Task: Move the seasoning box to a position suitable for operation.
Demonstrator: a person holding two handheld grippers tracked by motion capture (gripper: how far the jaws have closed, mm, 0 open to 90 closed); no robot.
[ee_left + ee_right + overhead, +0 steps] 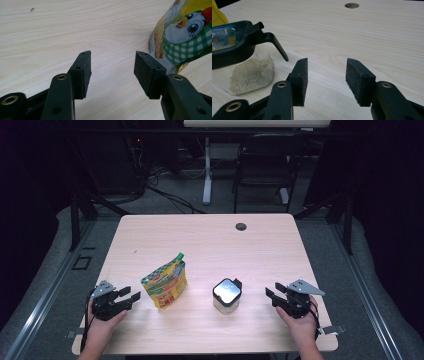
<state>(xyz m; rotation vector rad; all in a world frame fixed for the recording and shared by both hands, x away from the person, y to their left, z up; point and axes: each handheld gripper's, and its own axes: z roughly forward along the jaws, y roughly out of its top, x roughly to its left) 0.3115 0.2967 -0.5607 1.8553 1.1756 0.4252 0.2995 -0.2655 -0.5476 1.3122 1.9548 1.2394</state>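
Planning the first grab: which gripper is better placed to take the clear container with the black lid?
Probably the right gripper: its jaws stand open, empty and face the container, with bare table between. The left gripper sits beyond the snack pouch, which blocks its way.

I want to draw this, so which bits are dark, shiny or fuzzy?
High view: bright table, the room behind nearly black. Left gripper view: the snack pouch is slightly soft, the left hand-held gripper sharper. Right gripper view: glare on the container lid, and the near clear wall blurs.
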